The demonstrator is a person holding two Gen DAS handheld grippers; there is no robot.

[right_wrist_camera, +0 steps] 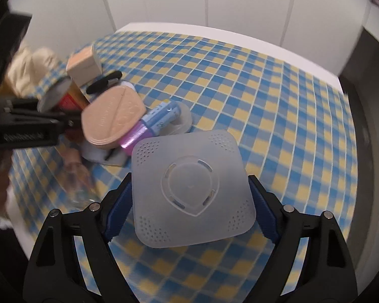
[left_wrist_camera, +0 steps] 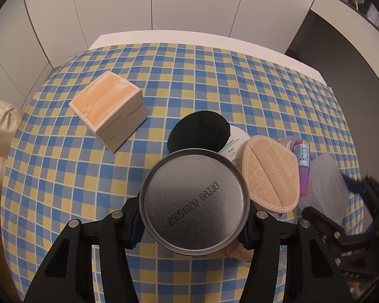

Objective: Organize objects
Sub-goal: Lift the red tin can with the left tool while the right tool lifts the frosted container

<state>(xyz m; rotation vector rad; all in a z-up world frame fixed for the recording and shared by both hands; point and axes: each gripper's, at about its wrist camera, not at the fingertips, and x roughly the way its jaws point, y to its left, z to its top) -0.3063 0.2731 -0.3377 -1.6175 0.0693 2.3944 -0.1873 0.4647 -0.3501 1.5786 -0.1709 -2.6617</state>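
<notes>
Item one: a round metal can (left_wrist_camera: 193,202), held in my left tongs (left_wrist_camera: 193,229). Its dull silver end faces me, brushed, with a raised rim and a date code stamped in dark characters. From the right-hand view its side shows red and amber. My left jaws are closed on its sides.

Item two: a frosted translucent case (right_wrist_camera: 192,189), squarish with rounded corners, patches of small holes at each corner and a raised shield-shaped centre with slots. It sits between the blue ribbed pads (right_wrist_camera: 117,212) of my right tongs (right_wrist_camera: 189,209), which stand wide; whether the pads press its edges I cannot tell.

Just beyond the can, ahead of my left tongs: a black round pad (left_wrist_camera: 198,131) over a white disc (left_wrist_camera: 236,139), and to the right a peach quilted puff (left_wrist_camera: 270,174) with a strap down its middle, then a purple-and-blue tube (left_wrist_camera: 303,166).

Farther ahead and left: a cream box (left_wrist_camera: 108,111) with an orange top.

All rest on a blue-and-yellow checked cloth (left_wrist_camera: 214,80).
</notes>
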